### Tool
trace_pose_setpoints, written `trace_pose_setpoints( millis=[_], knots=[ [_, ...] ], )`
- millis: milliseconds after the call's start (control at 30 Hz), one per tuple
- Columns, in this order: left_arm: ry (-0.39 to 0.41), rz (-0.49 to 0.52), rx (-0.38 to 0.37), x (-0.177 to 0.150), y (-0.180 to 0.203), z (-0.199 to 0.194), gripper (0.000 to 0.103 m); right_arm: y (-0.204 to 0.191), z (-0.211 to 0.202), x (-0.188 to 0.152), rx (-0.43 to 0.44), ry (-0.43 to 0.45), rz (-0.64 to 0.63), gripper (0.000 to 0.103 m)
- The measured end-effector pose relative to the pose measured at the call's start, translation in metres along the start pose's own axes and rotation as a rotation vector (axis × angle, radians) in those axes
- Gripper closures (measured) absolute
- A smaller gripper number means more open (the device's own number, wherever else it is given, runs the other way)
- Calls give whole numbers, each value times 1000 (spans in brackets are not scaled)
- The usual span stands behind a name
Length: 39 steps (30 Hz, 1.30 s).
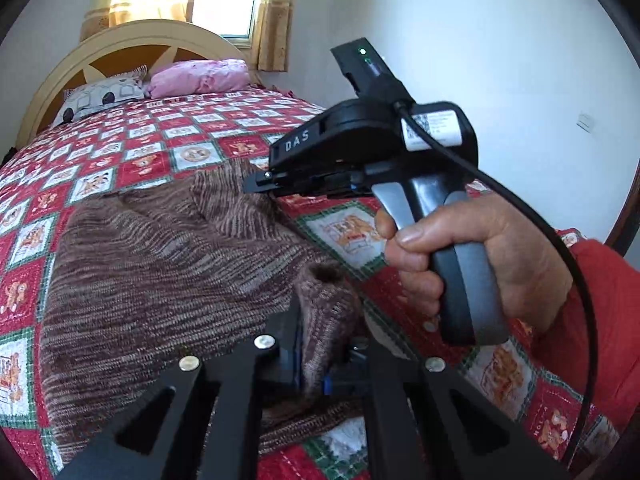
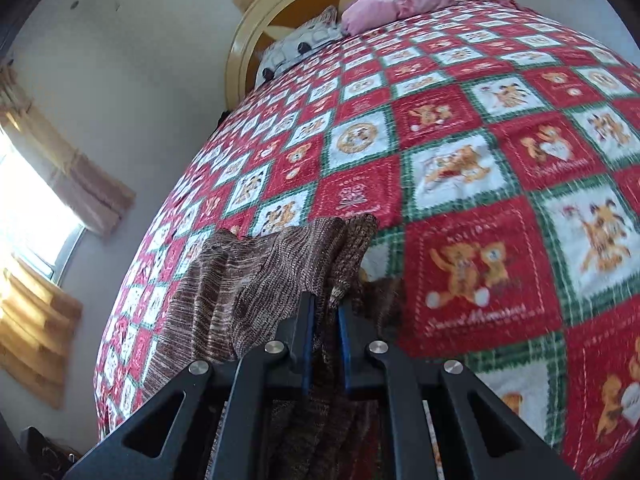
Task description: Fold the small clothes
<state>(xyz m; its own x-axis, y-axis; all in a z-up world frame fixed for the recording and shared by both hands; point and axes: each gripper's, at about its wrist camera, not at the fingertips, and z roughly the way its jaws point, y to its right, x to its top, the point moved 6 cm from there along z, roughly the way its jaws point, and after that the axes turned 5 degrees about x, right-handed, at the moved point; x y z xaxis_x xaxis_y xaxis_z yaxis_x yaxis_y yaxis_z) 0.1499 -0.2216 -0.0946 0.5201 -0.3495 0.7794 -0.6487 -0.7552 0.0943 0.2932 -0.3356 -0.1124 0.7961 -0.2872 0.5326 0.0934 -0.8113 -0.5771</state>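
**Both grippers pinching the brown knit on the bed**

I see a brown marled knit garment (image 1: 168,264) lying spread over the bed's red, green and white teddy-bear quilt (image 1: 120,148), on the near part of the bed, well away from the pillows.

My left gripper (image 1: 316,364) has its jaws clenched on a bunched fold of the knit; the fabric rises between the blue pads and humps up just ahead of them. From there the cloth runs out flat to the left and away toward the headboard.

My right gripper (image 2: 326,320) is likewise grasping the knit: the jaws stand close together with a strip of the cloth pressed between the blue pads, and more of it hangs down under the gripper. In the left wrist view I see that same gripper from the side, its tips at the far edge of the garment, with the person's right hand (image 1: 472,264) wrapped round the handle, a red sleeve (image 1: 592,320) behind it and a black cable (image 1: 532,216) looping off the body.

At the head of the bed sit a pink pillow (image 1: 200,76) and a patterned white pillow (image 1: 96,98), against a cream headboard (image 1: 132,36). Curtains (image 1: 276,12) frame a bright window behind.
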Motion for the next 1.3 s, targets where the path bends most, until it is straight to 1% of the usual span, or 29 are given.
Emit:
trace_pose_setpoints(
  millis=[67, 133, 167, 267, 300, 333, 367, 400, 433, 467, 500, 533, 600, 633, 733, 767, 800, 833, 867, 900, 967, 1033, 1067, 1100, 1133, 1167, 1233, 1267, 1300],
  knots=[
    [-15, 19, 0, -5, 7, -2, 96, 4, 1, -3, -3, 7, 16, 93],
    [-59, 49, 6, -8, 9, 8, 96, 8, 1, -7, -20, 11, 32, 93],
    [-79, 63, 3, -11, 11, 10, 96, 11, 0, -10, -33, 13, 38, 96],
    [-99, 93, -13, -16, 16, 5, 90, 21, -5, -19, -56, 17, 46, 96],
    [-105, 104, -13, -20, 17, 2, 84, 25, -6, -22, -65, 13, 49, 96],
    [-116, 114, -16, -25, 18, -2, 80, 28, -8, -23, -71, 13, 56, 96],
    [-118, 122, -21, -29, 17, -7, 73, 29, -10, -24, -82, 13, 61, 96],
    [-109, 131, -24, -32, 17, -15, 63, 30, -14, -25, -118, 8, 58, 96],
    [-103, 137, -24, -34, 16, -22, 56, 29, -19, -27, -145, 3, 43, 96],
    [-102, 140, -23, -37, 14, -31, 39, 28, -26, -29, -152, 10, 39, 95],
    [-98, 134, -24, -39, 10, -39, 31, 28, -37, -31, -176, 23, 47, 95],
    [-81, 119, -20, -41, 3, -53, 29, 26, -52, -33, -191, 54, 61, 95],
    [-55, 82, -12, -41, -12, -66, 25, 14, -81, -40, -135, 122, 66, 95],
    [-45, 56, -6, -40, -22, -72, 24, 3, -92, -47, -102, 130, 51, 95],
    [-6, -61, 55, -37, -58, -85, 23, -30, -105, -78, -34, 83, 4, 94],
    [-4, -100, 66, -36, -67, -84, 23, -38, -106, -88, -12, 67, -1, 88],
    [-8, -139, 78, -36, -76, -84, 23, -44, -107, -99, 2, 52, -5, 78],
    [-14, -187, 94, -36, -85, -83, 23, -50, -105, -109, 2, 43, -9, 72],
    [-15, -213, 104, -35, -92, -80, 23, -54, -103, -116, -1, 43, -12, 57],
    [-16, -235, 114, -34, -97, -77, 23, -58, -100, -122, -4, 49, -21, 47],
    [-18, -243, 122, -29, -101, -71, 23, -64, -96, -129, -19, 62, -21, 46],
    [-28, -227, 159, -23, -105, -60, 23, -60, -90, -130, -76, 77, -25, 46],
    [-40, -220, 195, -23, -109, -53, 23, -59, -85, -130, -100, 80, -39, 48],
    [-54, -223, 218, -23, -113, -46, 23, -57, -79, -131, -123, 74, -49, 72],
    [-68, -234, 227, -25, -116, -41, 23, -55, -73, -133, -124, 57, -55, 92],
    [-86, -256, 230, -30, -119, -35, 23, -53, -68, -137, -144, 32, -62, 97],
    [-147, -297, 243, -45, -127, -23, 24, -53, -67, -143, -184, 30, -96, 97],
    [-170, -310, 235, -56, -129, -21, 24, -53, -68, -146, -188, 28, -101, 97],
    [-149, -301, 229, -58, -128, -24, 24, -52, -70, -150, -178, 24, -89, 97]
  ],
)
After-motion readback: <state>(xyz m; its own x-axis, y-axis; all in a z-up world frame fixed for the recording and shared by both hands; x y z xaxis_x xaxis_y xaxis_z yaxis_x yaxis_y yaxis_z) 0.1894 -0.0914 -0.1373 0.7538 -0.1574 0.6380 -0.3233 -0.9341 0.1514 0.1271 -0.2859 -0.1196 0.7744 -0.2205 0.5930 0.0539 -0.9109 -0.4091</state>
